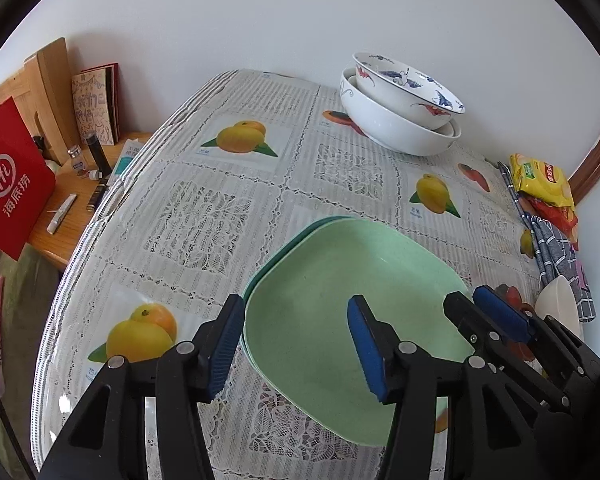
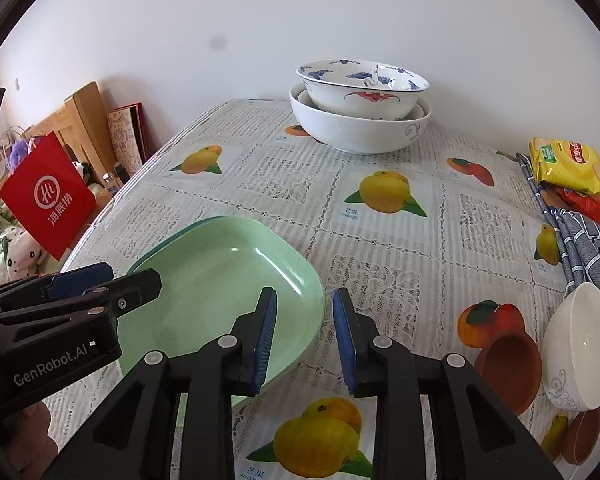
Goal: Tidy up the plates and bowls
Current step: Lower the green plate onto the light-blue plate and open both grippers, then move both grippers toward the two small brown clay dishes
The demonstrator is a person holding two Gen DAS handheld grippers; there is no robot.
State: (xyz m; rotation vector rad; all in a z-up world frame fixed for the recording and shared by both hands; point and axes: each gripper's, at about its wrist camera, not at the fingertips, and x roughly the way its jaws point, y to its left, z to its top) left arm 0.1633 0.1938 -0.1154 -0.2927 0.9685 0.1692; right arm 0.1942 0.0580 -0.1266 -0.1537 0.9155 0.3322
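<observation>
Two green plates (image 2: 220, 280) stacked near the table's front-left edge, top one slightly offset from the one under it. Right claw (image 2: 305, 336) narrow-to-medium gap, holding nothing, its jaws straddle the plate's right-hand rim: left pad over the plate, right pad just outside over the tablecloth (image 2: 380, 240). Left claw (image 1: 292, 344) wide, empty, straddles the plate's left rim, one pad outside, one over the plate's middle. Plate lies directly ahead of and under both claws, so either is about equally near; judged next move is a pinch on the rim. Big white bowl (image 2: 360, 132) with a blue-and-red painted bowl (image 2: 360, 84) nested inside sits at the far edge by the wall, well apart. Small white bowl (image 2: 580, 344) tilted on its side at the right edge, leaning on brown bowls (image 2: 508, 368). Readable: red bag (image 2: 48, 196) off the left edge says 海底捞; left claw's body says GenRobot.AI; tablecloth labels 芒果 mango; yellow snack bag (image 2: 568, 164) print too small to read
</observation>
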